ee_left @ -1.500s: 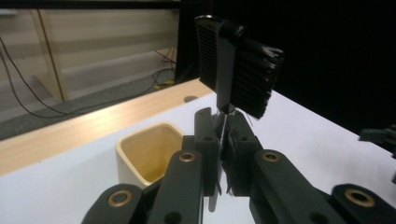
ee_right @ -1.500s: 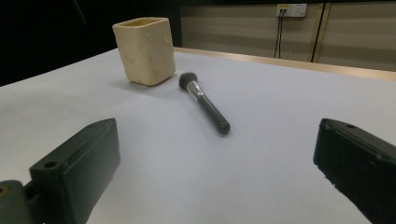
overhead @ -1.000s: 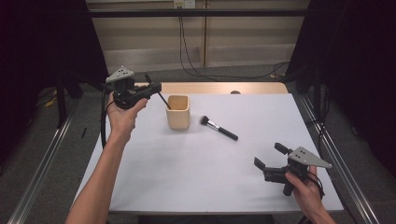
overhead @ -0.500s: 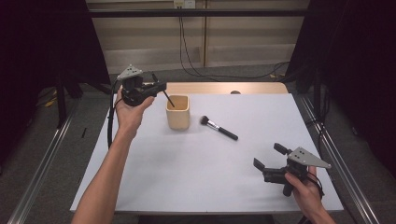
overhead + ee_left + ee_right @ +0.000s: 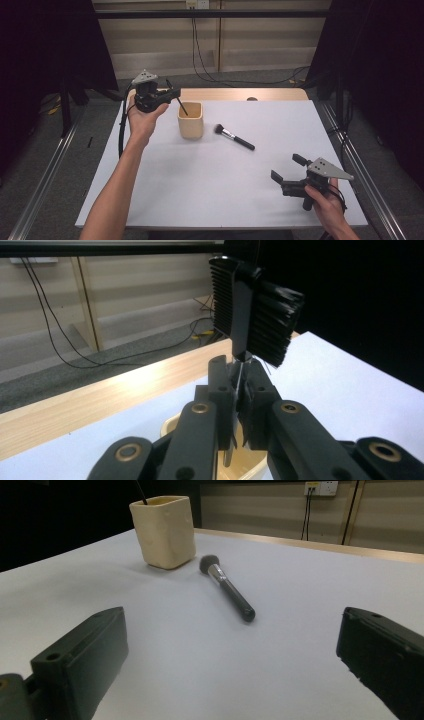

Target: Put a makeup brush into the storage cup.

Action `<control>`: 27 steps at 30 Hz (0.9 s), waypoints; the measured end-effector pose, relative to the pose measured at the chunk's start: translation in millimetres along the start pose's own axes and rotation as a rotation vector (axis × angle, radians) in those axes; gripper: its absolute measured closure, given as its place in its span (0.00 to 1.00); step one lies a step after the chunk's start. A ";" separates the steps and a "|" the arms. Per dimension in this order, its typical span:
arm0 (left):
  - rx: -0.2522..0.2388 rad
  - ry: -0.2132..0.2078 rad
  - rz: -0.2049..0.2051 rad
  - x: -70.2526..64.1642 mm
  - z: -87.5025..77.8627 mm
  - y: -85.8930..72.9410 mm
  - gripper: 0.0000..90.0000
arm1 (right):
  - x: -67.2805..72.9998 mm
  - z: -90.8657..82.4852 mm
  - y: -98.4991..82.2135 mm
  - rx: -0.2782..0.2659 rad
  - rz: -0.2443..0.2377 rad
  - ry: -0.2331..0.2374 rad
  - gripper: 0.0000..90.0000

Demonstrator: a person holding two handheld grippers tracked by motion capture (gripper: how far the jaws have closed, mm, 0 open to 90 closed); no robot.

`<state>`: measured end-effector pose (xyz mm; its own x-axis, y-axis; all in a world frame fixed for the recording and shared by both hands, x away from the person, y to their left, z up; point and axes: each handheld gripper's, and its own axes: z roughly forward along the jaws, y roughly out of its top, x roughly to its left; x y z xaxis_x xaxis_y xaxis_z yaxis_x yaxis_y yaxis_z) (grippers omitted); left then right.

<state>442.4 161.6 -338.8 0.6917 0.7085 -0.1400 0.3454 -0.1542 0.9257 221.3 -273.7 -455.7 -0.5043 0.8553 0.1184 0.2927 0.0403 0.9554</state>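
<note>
My left gripper (image 5: 174, 96) (image 5: 240, 374) is shut on the thin stem of a black comb-brush (image 5: 255, 315), beside the beige cup (image 5: 190, 123) (image 5: 171, 427) on its left. The comb head stands up past the jaws. The stem (image 5: 182, 107) slants down to the cup's mouth. A black makeup brush (image 5: 235, 137) (image 5: 227, 587) lies flat on the white table (image 5: 200, 190), right of the cup (image 5: 162, 530). My right gripper (image 5: 286, 168) (image 5: 235, 640) rests open low over the table's front right, pointed at the makeup brush, with nothing between its jaws.
A wooden strip (image 5: 235, 94) runs along the table's far edge. Cables (image 5: 200, 55) hang down the back wall to the floor. Metal rails (image 5: 40, 180) flank the table on both sides.
My left gripper has carried the comb-brush to the right and a little down, from left of the cup to right beside it, so the stem now reaches the cup's mouth. The right gripper has stayed put.
</note>
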 end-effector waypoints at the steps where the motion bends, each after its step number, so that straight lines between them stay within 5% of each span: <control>1: 0.004 0.000 0.001 0.1 0.3 -0.4 0.95 | 0.0 0.1 0.0 0.001 0.000 0.000 0.00; 27: 0.069 0.004 0.012 0.0 18.1 -23.9 0.95 | 0.2 0.3 -0.9 0.009 -0.019 0.004 0.00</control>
<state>445.6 152.9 -367.2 0.6938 0.7088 -0.1275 0.3803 -0.2102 0.9007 221.2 -273.4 -456.5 -0.5131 0.8524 0.1013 0.2900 0.0610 0.9551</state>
